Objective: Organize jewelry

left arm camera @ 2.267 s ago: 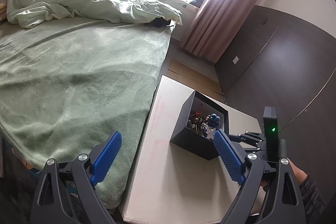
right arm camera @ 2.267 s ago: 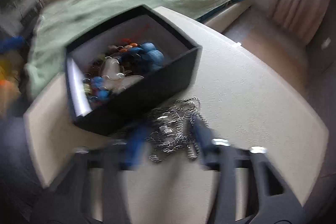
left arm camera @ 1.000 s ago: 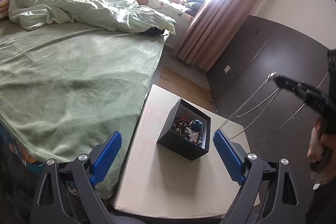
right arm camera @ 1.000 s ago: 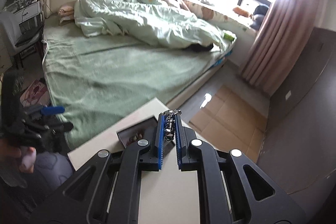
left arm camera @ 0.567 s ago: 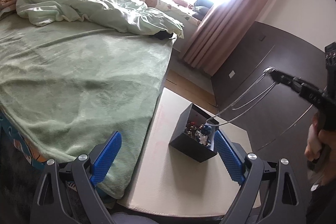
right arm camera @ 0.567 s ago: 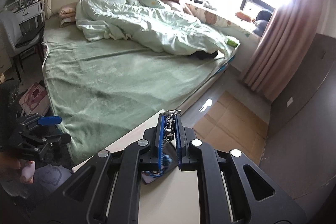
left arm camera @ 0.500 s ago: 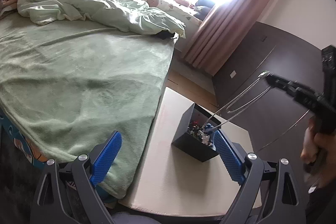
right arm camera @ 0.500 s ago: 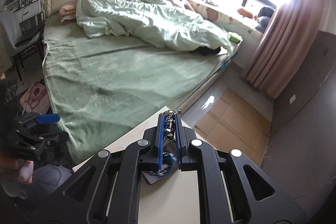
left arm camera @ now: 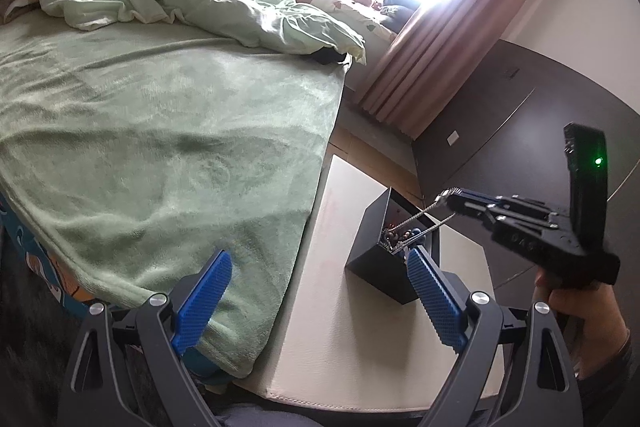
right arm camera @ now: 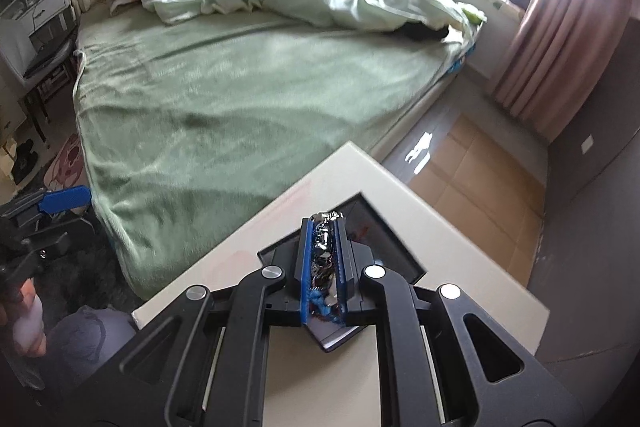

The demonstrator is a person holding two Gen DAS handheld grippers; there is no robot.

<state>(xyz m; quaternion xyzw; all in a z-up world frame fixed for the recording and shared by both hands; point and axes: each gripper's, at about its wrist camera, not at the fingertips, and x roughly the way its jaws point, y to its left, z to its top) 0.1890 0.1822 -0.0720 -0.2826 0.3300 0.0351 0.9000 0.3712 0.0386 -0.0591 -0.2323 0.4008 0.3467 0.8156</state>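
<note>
The right gripper (right arm camera: 323, 259) is clamped on a bunch of silver chain (left arm camera: 424, 217), held just above the black jewelry box (left arm camera: 380, 267) on the white table (left arm camera: 360, 347); the chain's loops hang down into the box among the beads. The step looks like lowering the chain in, though the far ends are hard to trace. The left gripper (left arm camera: 316, 301) hovers near, jaws wide apart and empty. Next: descend, then release over the box

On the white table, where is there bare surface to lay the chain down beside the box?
The white table is bare between the black box and its near edge, and along the strip facing the bed. The box itself is crowded with beads, and the silver chain in the right tool trails into it.
</note>
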